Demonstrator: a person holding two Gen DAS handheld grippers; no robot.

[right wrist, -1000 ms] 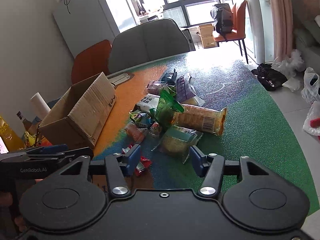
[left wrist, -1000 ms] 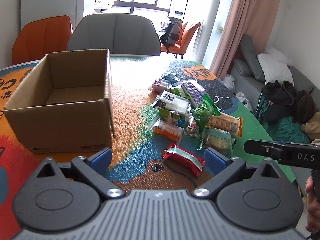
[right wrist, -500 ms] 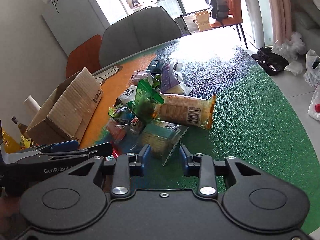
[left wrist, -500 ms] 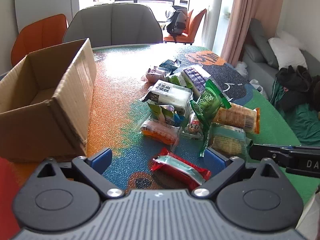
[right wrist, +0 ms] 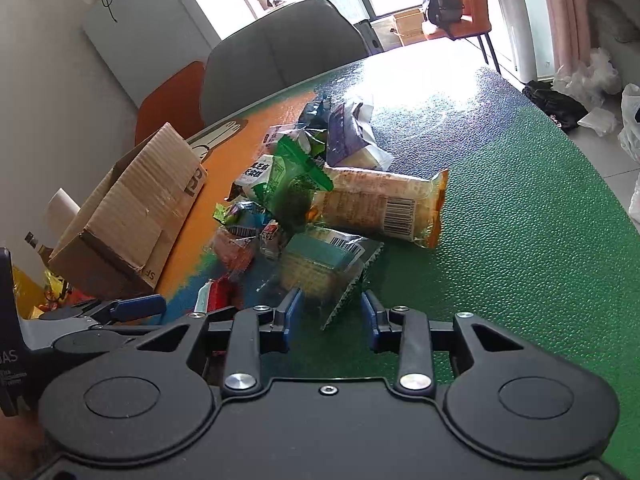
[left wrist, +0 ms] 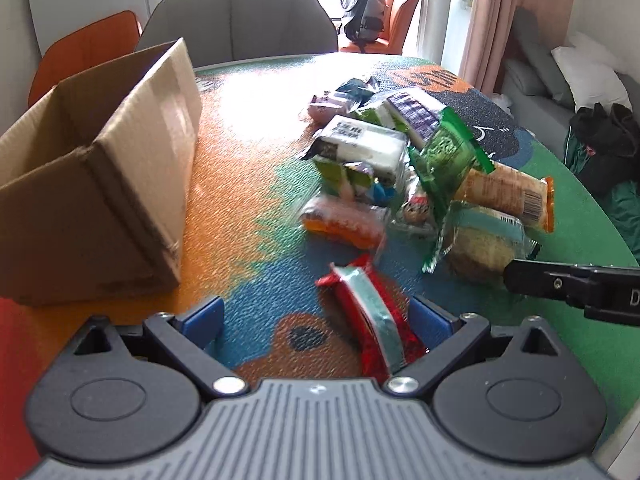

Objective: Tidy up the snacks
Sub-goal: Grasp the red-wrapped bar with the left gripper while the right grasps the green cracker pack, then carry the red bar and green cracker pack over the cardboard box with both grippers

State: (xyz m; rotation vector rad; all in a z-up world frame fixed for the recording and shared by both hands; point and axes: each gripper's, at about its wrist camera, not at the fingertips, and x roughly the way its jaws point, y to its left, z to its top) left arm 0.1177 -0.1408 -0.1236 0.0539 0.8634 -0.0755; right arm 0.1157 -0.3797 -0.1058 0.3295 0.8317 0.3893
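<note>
Because the red-and-teal snack bar lies nearest, between the wide-spread jaws of the left gripper and close against its right finger, it reads as the first pick: a slim foil-wrapped bar, probably light, fairly stiff along its length, with a slick wrapper that could skate on the pebbled tabletop. Best hold looks to be across its narrow middle, not the crimped ends. Nothing is held yet on that side. Right gripper: jaws moderately apart, empty, with the near corner of the teal cracker pack just ahead of them; the pack seems light and brittle inside, so a gentle pinch across the body rather than the flimsy serrated seal. Beyond the bar, the snack pile sits in a loose heap: orange clear-wrapped pack, long orange-ended biscuit sleeve, crinkly green bag, white soft pack, purple packet farthest. All likely light; the bags soft and slippery. Left of the pile, well apart from it, the cardboard box stands open; its floor is only partly visible.
</note>
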